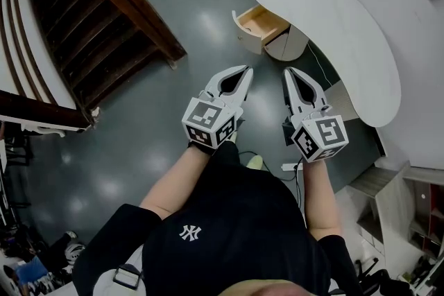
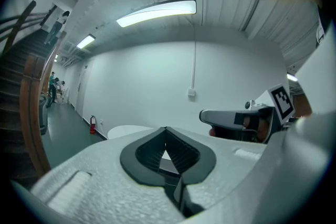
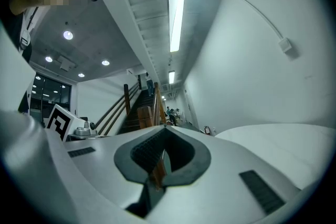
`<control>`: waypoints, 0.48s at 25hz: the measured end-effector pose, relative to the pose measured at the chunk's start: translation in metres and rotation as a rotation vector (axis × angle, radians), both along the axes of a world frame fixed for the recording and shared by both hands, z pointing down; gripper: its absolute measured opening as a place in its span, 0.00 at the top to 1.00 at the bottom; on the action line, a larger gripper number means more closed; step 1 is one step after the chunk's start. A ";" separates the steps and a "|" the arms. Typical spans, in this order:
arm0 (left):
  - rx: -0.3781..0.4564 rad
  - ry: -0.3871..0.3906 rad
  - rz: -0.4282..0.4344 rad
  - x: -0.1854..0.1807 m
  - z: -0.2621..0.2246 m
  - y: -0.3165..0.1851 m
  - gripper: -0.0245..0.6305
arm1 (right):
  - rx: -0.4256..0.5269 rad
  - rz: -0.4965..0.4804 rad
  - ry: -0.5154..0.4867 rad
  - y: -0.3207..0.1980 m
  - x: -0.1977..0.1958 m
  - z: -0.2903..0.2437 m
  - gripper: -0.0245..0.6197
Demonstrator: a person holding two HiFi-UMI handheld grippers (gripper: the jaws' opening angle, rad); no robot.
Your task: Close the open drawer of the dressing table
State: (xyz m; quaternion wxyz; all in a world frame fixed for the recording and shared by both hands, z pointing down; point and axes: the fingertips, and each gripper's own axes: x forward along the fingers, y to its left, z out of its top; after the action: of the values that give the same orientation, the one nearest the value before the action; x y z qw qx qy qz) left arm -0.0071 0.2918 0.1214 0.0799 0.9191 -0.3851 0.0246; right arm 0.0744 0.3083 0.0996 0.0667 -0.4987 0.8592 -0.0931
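Left tool (image 1: 244,73) and right tool (image 1: 290,73) hover side by side above the grey floor (image 1: 173,142). Each has its jaws pressed together at the tips, with nothing between them. Ahead of them the drawer (image 1: 258,23) stands pulled out from under the curved white counter (image 1: 333,17), showing its pale wooden inside. Neither tool touches it. A dark wooden staircase (image 1: 104,17) rises at the left, well apart from the drawer.

The dressing table (image 1: 333,24) hid the back of its open drawer (image 1: 262,21). The staircase (image 1: 90,10) was cut off at the picture's left edge, and distant people (image 2: 54,86) were too small to make out.
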 end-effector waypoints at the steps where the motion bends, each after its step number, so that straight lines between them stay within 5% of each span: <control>1: -0.004 -0.001 -0.004 0.000 0.002 -0.005 0.95 | -0.001 0.001 0.000 -0.004 0.001 0.001 0.94; 12: -0.029 -0.006 -0.020 -0.003 0.031 -0.072 0.95 | -0.020 0.000 0.001 -0.065 -0.002 0.023 0.94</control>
State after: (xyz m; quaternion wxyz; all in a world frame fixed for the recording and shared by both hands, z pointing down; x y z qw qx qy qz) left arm -0.0097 0.2199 0.1528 0.0924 0.9137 -0.3943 0.0324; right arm 0.0721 0.2434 0.1231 0.0612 -0.4993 0.8583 -0.1012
